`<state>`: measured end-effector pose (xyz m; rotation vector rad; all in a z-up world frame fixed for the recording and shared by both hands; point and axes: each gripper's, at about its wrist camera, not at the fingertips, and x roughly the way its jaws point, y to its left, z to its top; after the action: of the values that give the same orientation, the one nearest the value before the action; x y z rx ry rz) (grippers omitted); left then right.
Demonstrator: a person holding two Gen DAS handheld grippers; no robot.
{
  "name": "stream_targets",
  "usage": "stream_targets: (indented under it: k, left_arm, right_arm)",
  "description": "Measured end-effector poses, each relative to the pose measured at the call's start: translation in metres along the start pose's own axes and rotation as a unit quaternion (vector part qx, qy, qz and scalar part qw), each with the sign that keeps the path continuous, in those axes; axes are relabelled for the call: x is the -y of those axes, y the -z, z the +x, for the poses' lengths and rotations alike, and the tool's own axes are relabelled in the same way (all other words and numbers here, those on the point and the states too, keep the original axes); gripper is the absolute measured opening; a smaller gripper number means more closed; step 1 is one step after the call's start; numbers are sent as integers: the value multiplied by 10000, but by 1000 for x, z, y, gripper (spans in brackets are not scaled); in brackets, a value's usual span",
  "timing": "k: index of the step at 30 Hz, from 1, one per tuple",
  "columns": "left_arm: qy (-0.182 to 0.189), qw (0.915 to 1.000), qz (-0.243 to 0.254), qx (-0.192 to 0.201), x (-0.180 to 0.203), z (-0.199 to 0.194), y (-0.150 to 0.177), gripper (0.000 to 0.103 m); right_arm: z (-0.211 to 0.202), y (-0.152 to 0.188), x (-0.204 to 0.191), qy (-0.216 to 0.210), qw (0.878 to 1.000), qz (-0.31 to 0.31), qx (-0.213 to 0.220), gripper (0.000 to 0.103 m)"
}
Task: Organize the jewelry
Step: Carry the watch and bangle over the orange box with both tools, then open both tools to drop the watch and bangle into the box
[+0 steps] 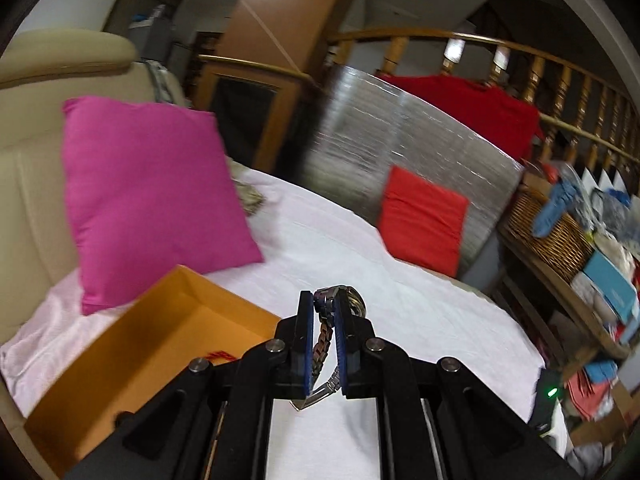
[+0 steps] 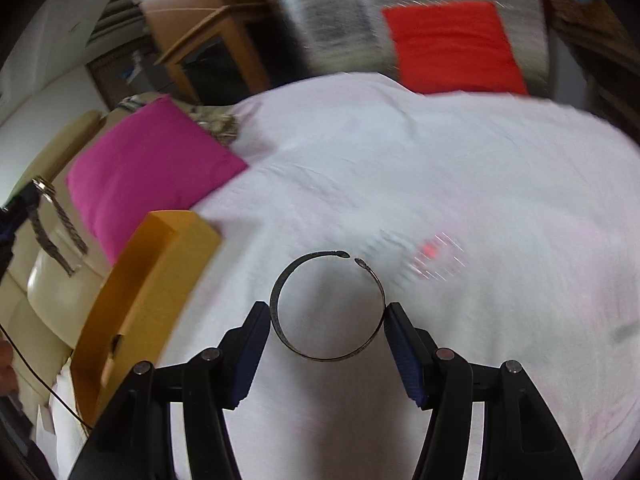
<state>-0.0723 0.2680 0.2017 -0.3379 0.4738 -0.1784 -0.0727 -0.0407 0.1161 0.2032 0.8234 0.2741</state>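
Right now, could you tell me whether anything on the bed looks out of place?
Nothing looks damaged or spilled. One blurred sparkly red piece lies loose on the white sheet, outside the orange box.

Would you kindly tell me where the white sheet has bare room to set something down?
The widest bare patch of the white sheet lies between the pink cushion and the red cushion. A small blurred sparkly item sits right of the bangle. It is crowded at the left edge, where the orange box butts against the pink cushion.
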Motion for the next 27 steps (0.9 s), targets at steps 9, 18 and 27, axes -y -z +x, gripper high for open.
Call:
stream_targets:
  k: [9, 18, 27]
  left_arm:
    - [-875, 9957, -235, -210, -79, 0, 7, 10]
    - [-1418, 9827, -530, -1065, -133, 41, 42, 10]
    - [-1697, 9704, -755, -1541, -152, 62, 65, 10]
  right_arm:
    - [52, -65, -138, -845, 9930, -630, -539, 62]
    - [158, -64, -215, -887, 9803, -552, -1679, 62]
    - [218, -55, -252, -646, 9715, -536, -2216, 62]
